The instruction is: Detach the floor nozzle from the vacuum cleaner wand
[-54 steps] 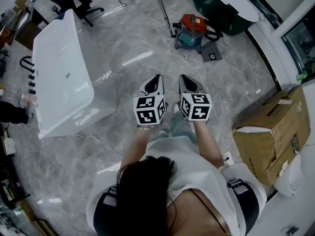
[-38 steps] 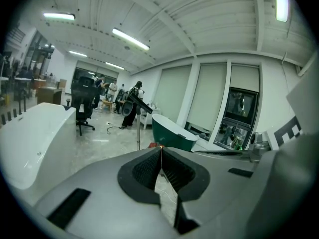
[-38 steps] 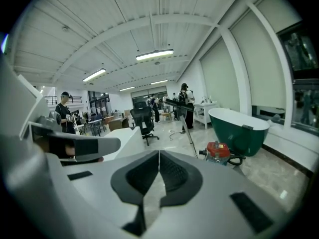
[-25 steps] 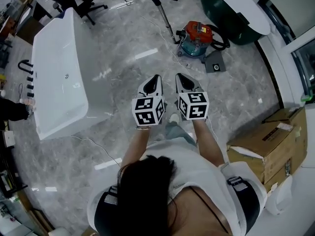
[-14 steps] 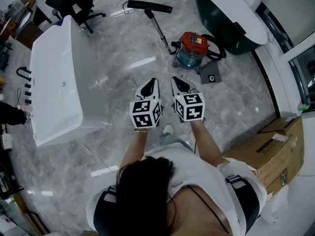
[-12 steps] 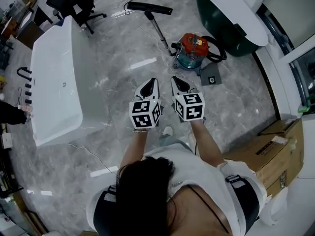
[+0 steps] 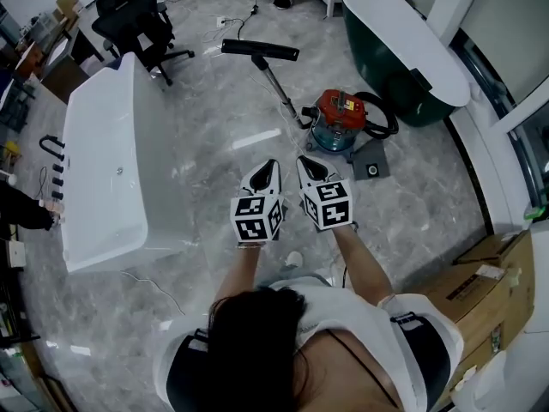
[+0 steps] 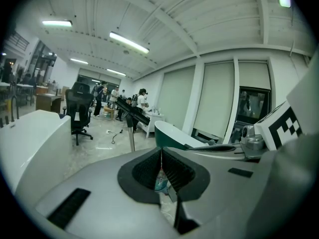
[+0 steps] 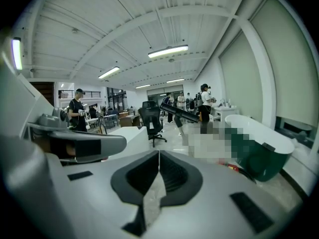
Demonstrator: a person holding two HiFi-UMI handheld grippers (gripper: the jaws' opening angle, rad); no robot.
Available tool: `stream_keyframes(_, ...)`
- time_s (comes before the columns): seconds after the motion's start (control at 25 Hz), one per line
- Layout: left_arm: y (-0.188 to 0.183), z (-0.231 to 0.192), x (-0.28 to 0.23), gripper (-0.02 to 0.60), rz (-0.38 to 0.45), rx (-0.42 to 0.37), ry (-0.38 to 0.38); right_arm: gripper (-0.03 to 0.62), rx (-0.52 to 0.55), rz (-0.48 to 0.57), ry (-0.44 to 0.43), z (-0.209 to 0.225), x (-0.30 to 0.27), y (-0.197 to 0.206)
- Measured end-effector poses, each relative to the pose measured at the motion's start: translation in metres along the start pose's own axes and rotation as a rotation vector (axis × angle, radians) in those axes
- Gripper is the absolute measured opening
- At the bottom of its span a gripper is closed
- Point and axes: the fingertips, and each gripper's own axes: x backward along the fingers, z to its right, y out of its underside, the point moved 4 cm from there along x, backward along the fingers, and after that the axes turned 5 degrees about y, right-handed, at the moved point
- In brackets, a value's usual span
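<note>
Grey marble floor (image 7: 206, 101), head view — floor nozzle (image 7: 260, 50) sits atop the wand (image 7: 276, 87) slanting up from the red vacuum (image 7: 340, 117), well ahead of left gripper (image 7: 271, 165) and right gripper (image 7: 304, 161), white bathtub (image 7: 103, 170) left, green tub (image 7: 395, 50) right. Left gripper view: fingers pinched together, empty, nozzle straight ahead. Right gripper view: same — I'd step between the tubs, steady the wand, pull the nozzle straight off.
</note>
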Motion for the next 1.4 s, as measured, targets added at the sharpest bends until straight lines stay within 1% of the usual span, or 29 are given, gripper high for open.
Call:
stream_keyframes(0.24,-0.006,-0.005,-0.02,0.009,0.008,-0.002,0.013,0.015,0.024,0.002,-0.011,0.015,-0.015,-0.009)
stream_keyframes(0.4,-0.012,-0.004,-0.029,0.009,0.019,-0.008,0.022,0.015,-0.021,0.011,-0.037,0.025,-0.02,-0.023)
stream_keyframes(0.52,-0.015,-0.007,-0.031,0.009,0.023,-0.008,0.017,0.015,-0.022,0.03,-0.048,0.021,-0.023,-0.032)
stream_keyframes(0.64,-0.021,-0.011,-0.037,0.009,0.035,-0.009,0.016,0.015,-0.039,0.031,-0.057,0.018,-0.028,-0.033)
stream_keyframes(0.84,-0.019,-0.018,-0.044,0.009,0.037,-0.002,0.017,0.015,-0.031,0.004,-0.053,0.012,-0.037,-0.022)
stream_keyframes(1.16,-0.026,-0.043,-0.061,0.009,0.04,0.014,0.017,0.015,-0.019,0.013,-0.018,0.02,-0.062,-0.035)
stream_keyframes(1.4,-0.037,-0.065,-0.081,0.009,0.044,0.013,0.021,0.015,-0.005,0.026,-0.013,0.02,-0.089,-0.047)
